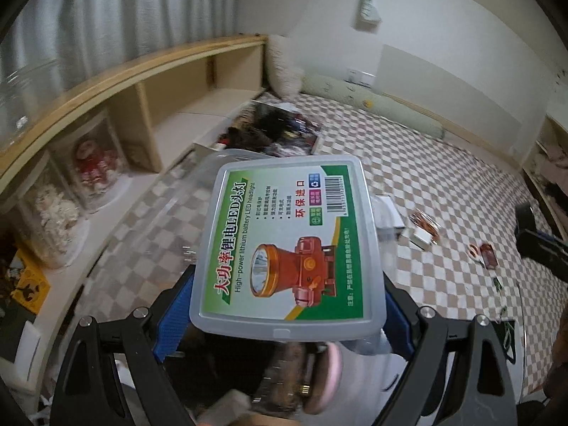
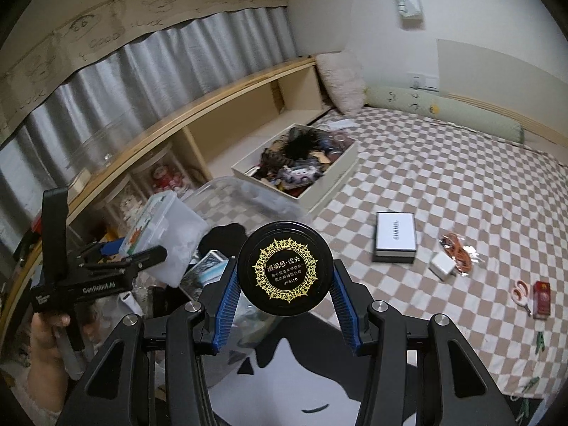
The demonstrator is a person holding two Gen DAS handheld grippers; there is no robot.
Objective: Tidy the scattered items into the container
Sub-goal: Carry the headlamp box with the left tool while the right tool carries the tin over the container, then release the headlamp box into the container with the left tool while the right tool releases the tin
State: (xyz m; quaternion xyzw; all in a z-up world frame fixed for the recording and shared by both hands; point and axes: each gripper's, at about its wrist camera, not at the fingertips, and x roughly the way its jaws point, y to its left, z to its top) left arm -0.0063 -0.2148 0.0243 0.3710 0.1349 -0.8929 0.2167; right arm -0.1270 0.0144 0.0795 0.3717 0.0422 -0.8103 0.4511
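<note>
The left gripper [image 1: 287,323] pinched a translucent plastic box [image 1: 287,245] with a headlamp label between its blue fingers [image 1: 174,319], held up over the checked bedspread [image 1: 408,177]. The right gripper [image 2: 284,305] clamped a round black jar [image 2: 285,268] by its sides. Farther off lay a full white storage box [image 2: 340,174]; to the right lay a white carton [image 2: 394,236], a charger [image 2: 442,265] and scissors [image 2: 521,293], well apart.

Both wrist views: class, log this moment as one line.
left gripper: shut on headlamp box | right gripper: shut on black jar | scissors: on bed
</note>
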